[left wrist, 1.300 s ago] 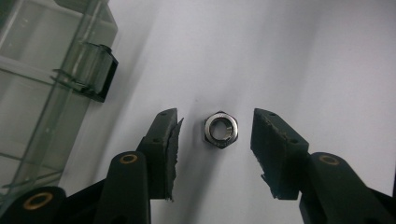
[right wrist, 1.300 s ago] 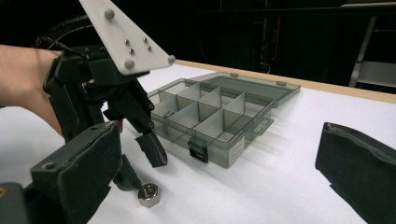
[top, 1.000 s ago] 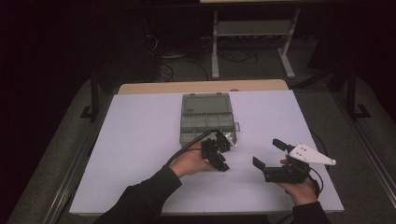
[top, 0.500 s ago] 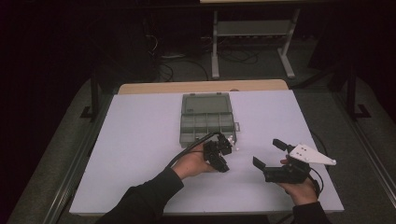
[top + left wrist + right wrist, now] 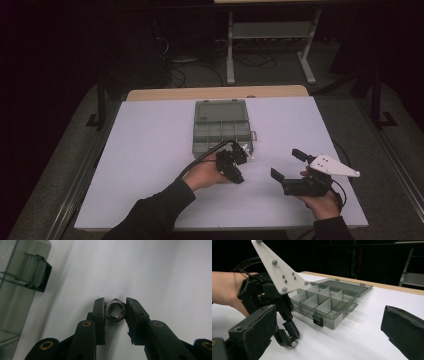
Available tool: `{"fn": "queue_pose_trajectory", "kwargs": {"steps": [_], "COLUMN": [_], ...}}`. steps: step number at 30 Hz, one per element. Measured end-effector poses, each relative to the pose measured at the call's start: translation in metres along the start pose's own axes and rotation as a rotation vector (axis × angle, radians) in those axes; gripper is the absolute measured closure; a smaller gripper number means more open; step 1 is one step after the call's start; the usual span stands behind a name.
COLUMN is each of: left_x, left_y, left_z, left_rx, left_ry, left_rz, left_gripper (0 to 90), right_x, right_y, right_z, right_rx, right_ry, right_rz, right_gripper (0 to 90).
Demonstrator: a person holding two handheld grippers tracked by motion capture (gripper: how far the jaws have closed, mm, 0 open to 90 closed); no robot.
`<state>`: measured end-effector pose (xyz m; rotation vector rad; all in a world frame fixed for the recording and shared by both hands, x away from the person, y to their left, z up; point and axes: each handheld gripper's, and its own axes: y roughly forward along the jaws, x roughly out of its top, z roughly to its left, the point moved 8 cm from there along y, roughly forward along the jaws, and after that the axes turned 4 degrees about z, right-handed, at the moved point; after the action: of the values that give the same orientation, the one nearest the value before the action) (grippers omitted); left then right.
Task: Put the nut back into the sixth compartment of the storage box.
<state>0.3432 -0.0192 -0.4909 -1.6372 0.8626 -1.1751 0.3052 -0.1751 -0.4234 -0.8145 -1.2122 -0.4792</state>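
Nut (image 5: pixel 115 310) on white surface (image 5: pixel 150 150), just beside compartment box (image 5: pixel 221 127), pinched in left hand-held gripper (image 5: pixel 115 312), jaws just closing on it. Right hand-held gripper (image 5: pixel 286 165) spread, idle. Pickup step; next likely lift, carry to compartment.

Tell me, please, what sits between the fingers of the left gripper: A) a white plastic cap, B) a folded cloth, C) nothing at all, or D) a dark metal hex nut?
D: in the left gripper view, the left gripper has its fingers pressed on either side of a dark metal hex nut resting on the white table.
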Motion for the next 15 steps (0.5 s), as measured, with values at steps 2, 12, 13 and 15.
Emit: {"fn": "queue_pose_trajectory", "kwargs": {"steps": [2, 12, 13, 15], "left_x": [0.0, 0.001, 0.001, 0.002], "left_y": [-0.004, -0.029, -0.031, -0.036], "left_z": [0.001, 0.008, 0.009, 0.012], "left_rx": [-0.003, 0.011, 0.013, 0.017], "left_ry": [-0.006, -0.025, -0.025, -0.03], "left_rz": [-0.018, -0.058, -0.059, -0.066], "left_gripper": [70.8, 70.8, 70.8, 70.9], "right_x": [0.0, 0.0, 0.0, -0.001], "right_y": [0.0, 0.001, 0.001, 0.001], "right_z": [0.0, 0.0, 0.0, 0.0], "right_rx": [0.0, 0.0, 0.0, 0.001], "right_ry": [0.001, 0.003, 0.003, 0.003], "right_rz": [0.001, 0.002, 0.002, 0.003], "right_gripper": [0.0, 0.0, 0.0, 0.0]}}
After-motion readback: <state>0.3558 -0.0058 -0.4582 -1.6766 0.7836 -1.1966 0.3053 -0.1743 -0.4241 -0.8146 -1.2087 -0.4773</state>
